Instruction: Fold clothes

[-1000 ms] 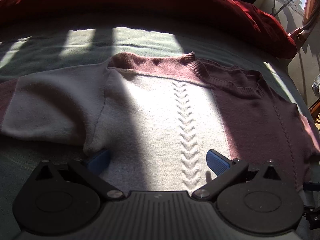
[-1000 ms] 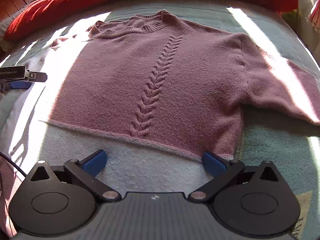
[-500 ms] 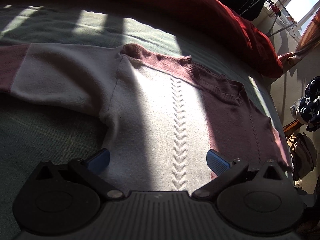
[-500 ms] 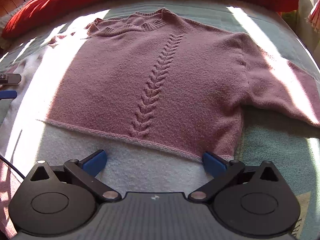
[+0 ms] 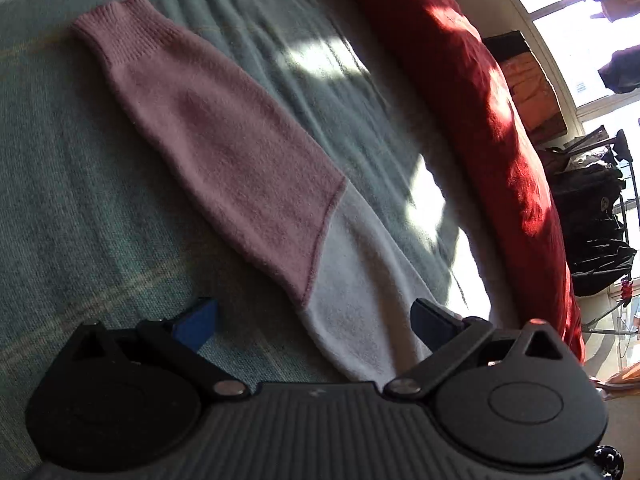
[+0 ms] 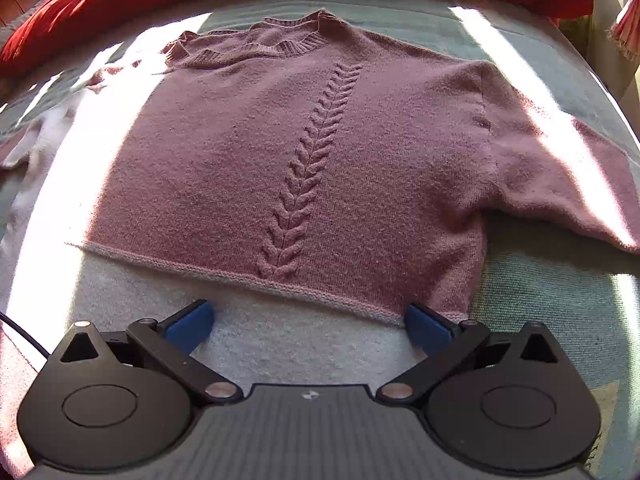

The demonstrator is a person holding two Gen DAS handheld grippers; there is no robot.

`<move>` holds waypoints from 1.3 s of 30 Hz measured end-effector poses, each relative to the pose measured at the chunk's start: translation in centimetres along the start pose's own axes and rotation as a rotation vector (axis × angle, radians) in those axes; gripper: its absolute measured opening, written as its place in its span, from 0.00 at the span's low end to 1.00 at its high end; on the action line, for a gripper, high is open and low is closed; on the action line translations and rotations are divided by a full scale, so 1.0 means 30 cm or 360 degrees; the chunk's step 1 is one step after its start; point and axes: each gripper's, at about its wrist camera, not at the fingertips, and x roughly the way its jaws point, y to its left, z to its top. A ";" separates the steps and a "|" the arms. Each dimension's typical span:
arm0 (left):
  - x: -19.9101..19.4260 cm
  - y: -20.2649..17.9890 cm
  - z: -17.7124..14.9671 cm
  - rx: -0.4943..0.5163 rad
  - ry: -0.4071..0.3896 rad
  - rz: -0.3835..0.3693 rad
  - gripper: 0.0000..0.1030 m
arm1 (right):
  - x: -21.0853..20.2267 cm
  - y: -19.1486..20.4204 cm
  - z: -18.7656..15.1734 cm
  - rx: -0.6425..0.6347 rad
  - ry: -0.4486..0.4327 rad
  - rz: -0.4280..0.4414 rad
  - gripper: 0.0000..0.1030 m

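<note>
In the left wrist view we see the left gripper (image 5: 314, 320) low over the bed, its blue-tipped fingers (image 5: 196, 322) spread wide and holding nothing. One sleeve (image 5: 224, 152) of the sweater lies flat on the grey-green blanket (image 5: 72, 208), its long axis running diagonally from the ribbed cuff at the upper left down to the lower right, where it passes between the open fingers. The cuff half is pink and the near half is white, with a seam between them. A red duvet (image 5: 480, 112) lies along the far edge of the bed, and a window (image 5: 600, 80) is beyond it. In the right wrist view we see the right gripper (image 6: 308, 322) also spread wide and empty, hovering at the bottom edge of the sweater (image 6: 280, 160). The sweater lies flat, front up, neck pointing away from us toward the red duvet (image 6: 120, 0) and hem nearest the fingers. Its braided cable pattern (image 6: 312, 168) runs lengthwise from neck to hem. The pink body ends at a hem line with a white band (image 6: 300, 340) below it, and that band lies between the fingers. The other sleeve (image 6: 560, 176) stretches out to the right across the blanket (image 6: 560, 300).
</note>
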 end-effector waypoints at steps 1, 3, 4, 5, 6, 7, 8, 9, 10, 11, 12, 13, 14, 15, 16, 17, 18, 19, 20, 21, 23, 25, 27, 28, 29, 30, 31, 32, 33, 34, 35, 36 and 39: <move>0.009 0.013 0.011 -0.0046 -0.0025 -0.0024 0.97 | 0.002 0.002 0.002 0.0000 0.0005 -0.0004 1.00; 0.023 0.019 0.031 -0.0096 -0.0097 -0.0061 0.97 | 0.005 0.004 0.008 0.0003 0.0017 -0.0012 1.00; 0.029 0.022 0.042 -0.0118 -0.0127 -0.0078 0.97 | 0.007 0.005 0.011 0.0006 0.0023 -0.0016 1.00; 0.035 0.024 0.052 -0.0137 -0.0150 -0.0094 0.97 | 0.008 0.005 0.014 0.0009 0.0028 -0.0018 1.00; 0.038 0.019 0.058 -0.0123 -0.0167 -0.0071 0.97 | 0.009 0.005 0.016 0.0013 0.0033 -0.0020 1.00; 0.039 0.009 0.061 -0.0086 -0.0180 -0.0019 0.94 | 0.011 0.005 0.018 0.0016 0.0039 -0.0024 1.00; 0.040 -0.001 0.064 -0.0048 -0.0192 0.0033 0.85 | 0.012 0.006 0.020 0.0019 0.0044 -0.0027 1.00; 0.041 -0.012 0.067 -0.0010 -0.0205 0.0085 0.78 | 0.013 0.006 0.021 0.0021 0.0047 -0.0029 1.00; 0.042 -0.022 0.070 0.0028 -0.0217 0.0136 0.62 | 0.014 0.007 0.023 0.0023 0.0052 -0.0033 1.00; 0.040 -0.029 0.070 0.0067 -0.0222 0.0186 0.50 | 0.015 0.008 0.025 0.0025 0.0056 -0.0036 1.00; 0.037 -0.035 0.066 0.0108 -0.0221 0.0233 0.46 | 0.016 0.008 0.026 0.0027 0.0060 -0.0038 1.00; 0.032 -0.037 0.063 0.0140 -0.0220 0.0276 0.36 | 0.018 0.008 0.027 0.0031 0.0063 -0.0041 1.00; 0.029 -0.037 0.063 0.0163 -0.0218 0.0315 0.26 | 0.018 0.008 0.029 0.0035 0.0066 -0.0043 1.00; 0.027 -0.038 0.064 0.0182 -0.0218 0.0350 0.23 | 0.019 0.009 0.030 0.0037 0.0069 -0.0045 1.00; 0.023 -0.038 0.067 0.0200 -0.0221 0.0379 0.15 | 0.020 0.009 0.031 0.0039 0.0072 -0.0047 1.00; 0.019 -0.040 0.072 0.0220 -0.0225 0.0398 0.11 | 0.020 0.009 0.033 0.0039 0.0075 -0.0047 1.00; 0.012 -0.043 0.080 0.0246 -0.0235 0.0410 0.11 | 0.020 0.009 0.034 0.0038 0.0079 -0.0047 1.00; 0.004 -0.046 0.090 0.0268 -0.0247 0.0419 0.10 | 0.021 0.007 0.036 0.0039 0.0084 -0.0045 1.00; -0.004 -0.048 0.101 0.0284 -0.0257 0.0429 0.09 | 0.021 0.006 0.038 0.0040 0.0089 -0.0044 1.00; -0.011 -0.048 0.114 0.0299 -0.0266 0.0442 0.09 | 0.022 0.005 0.039 0.0041 0.0094 -0.0042 1.00; -0.021 -0.044 0.145 0.0323 -0.0280 0.0471 0.09 | 0.023 0.004 0.043 0.0042 0.0106 -0.0043 1.00; -0.016 -0.038 0.177 0.0353 -0.0288 0.0535 0.10 | 0.024 0.004 0.046 0.0042 0.0117 -0.0044 1.00; -0.015 -0.026 0.198 0.0365 -0.0262 0.0544 0.11 | 0.025 0.004 0.047 0.0043 0.0121 -0.0046 1.00; -0.017 -0.022 0.203 0.0358 -0.0246 0.0539 0.14 | 0.025 0.005 0.047 0.0043 0.0122 -0.0047 1.00; -0.022 -0.019 0.205 0.0353 -0.0238 0.0532 0.15 | 0.024 0.005 0.047 0.0042 0.0123 -0.0047 1.00; -0.032 -0.006 0.205 0.0311 -0.0236 0.0504 0.15 | 0.024 0.004 0.047 0.0042 0.0125 -0.0047 1.00; -0.044 0.016 0.205 0.0239 -0.0236 0.0460 0.23 | 0.024 0.003 0.047 0.0043 0.0126 -0.0046 1.00; -0.056 0.037 0.205 0.0167 -0.0235 0.0416 0.34 | 0.024 0.004 0.047 0.0043 0.0128 -0.0047 1.00; -0.068 0.059 0.206 0.0095 -0.0234 0.0372 0.40 | 0.023 0.004 0.047 0.0043 0.0129 -0.0048 1.00; -0.080 0.086 0.205 0.0019 -0.0250 0.0330 0.47 | 0.023 0.005 0.047 0.0043 0.0129 -0.0050 1.00; -0.092 0.118 0.204 -0.0060 -0.0279 0.0290 0.47 | 0.022 0.005 0.046 0.0043 0.0130 -0.0053 1.00; -0.100 0.146 0.205 -0.0128 -0.0311 0.0255 0.47 | 0.022 0.006 0.046 0.0043 0.0130 -0.0055 1.00; -0.102 0.210 0.224 -0.0276 -0.0413 0.0159 0.53 | 0.022 0.009 0.047 0.0042 0.0135 -0.0060 1.00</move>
